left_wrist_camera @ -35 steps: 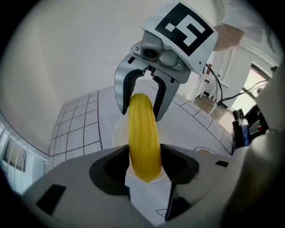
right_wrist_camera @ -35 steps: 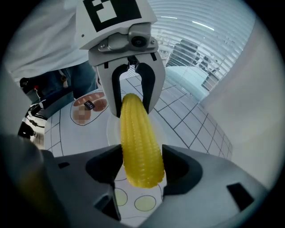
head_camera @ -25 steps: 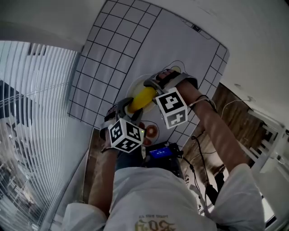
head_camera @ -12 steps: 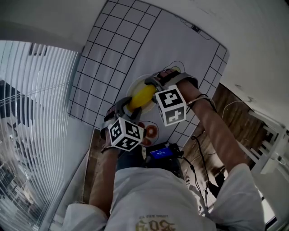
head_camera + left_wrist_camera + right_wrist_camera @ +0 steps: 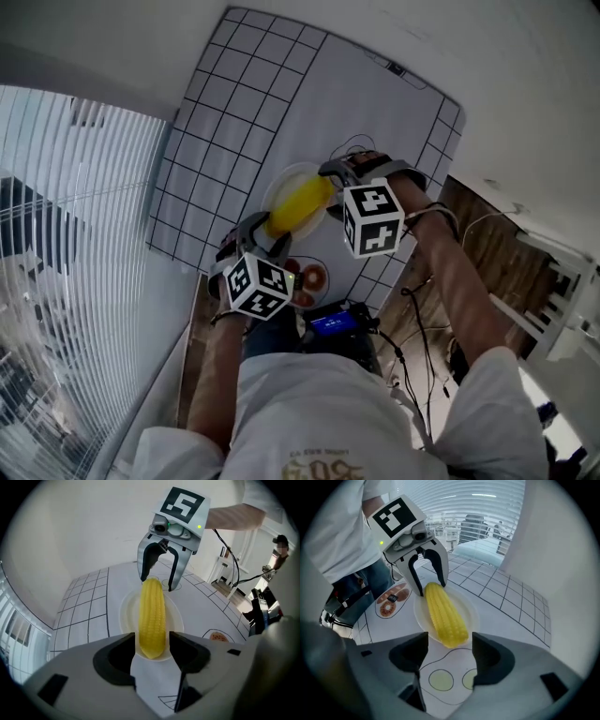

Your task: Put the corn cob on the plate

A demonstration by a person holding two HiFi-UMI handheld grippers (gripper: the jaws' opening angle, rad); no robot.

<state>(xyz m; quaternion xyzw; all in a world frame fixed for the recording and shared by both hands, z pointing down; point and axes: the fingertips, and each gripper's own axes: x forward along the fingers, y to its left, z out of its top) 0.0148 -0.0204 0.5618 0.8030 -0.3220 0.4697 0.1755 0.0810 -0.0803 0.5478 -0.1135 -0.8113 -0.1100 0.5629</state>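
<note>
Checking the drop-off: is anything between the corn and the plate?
Nothing visible: the corn lies on the plate. The left gripper is opening around one end; the right gripper is open just off the other.

I see a white short-sleeved shirt (image 5: 319, 412) with a yellowish chest print, worn over blue jeans (image 5: 378, 579). My right gripper (image 5: 157, 584) has a pale grey housing with a green light (image 5: 200, 526) and two curved black fingers (image 5: 149, 560). It carries a white cube (image 5: 185, 504) with black square markers, and a thin black cable (image 5: 228, 555) runs by the wrist.
</note>
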